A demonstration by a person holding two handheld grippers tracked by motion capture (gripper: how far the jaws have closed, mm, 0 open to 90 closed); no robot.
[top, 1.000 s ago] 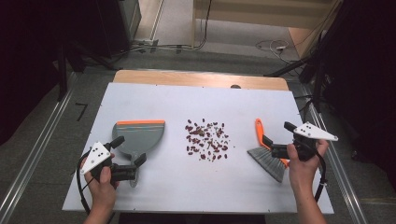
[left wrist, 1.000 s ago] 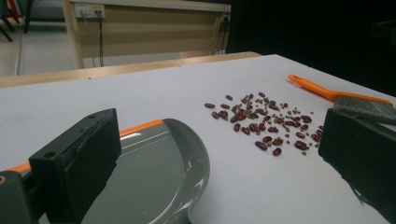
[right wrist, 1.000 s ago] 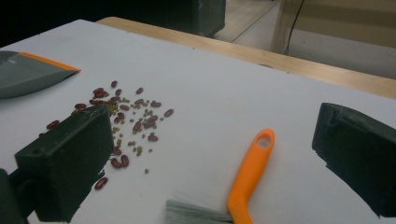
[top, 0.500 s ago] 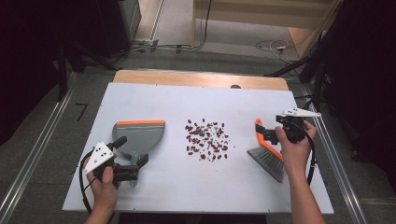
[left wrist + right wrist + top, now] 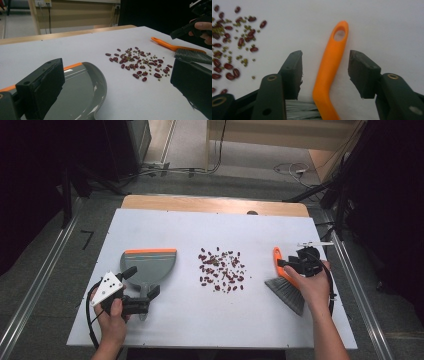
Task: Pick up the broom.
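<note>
Right gripper view: the right gripper [image 5: 325, 68] is set astride the orange plastic handle of the one grey-bristled brush [image 5: 332, 65], its jaws just closing but not yet pressing. Pickup is judged under way; next, closing fully and lifting. The left gripper [image 5: 142, 295] stands wide by the one grey dustpan [image 5: 150, 267]. Scattered red beans [image 5: 220, 270] lie between, too many to be counted.

Bean scatter [image 5: 220, 269] blocks table [image 5: 210, 225] centre between dustpan [image 5: 149, 265], brush [image 5: 285, 282]; far strip free.
</note>
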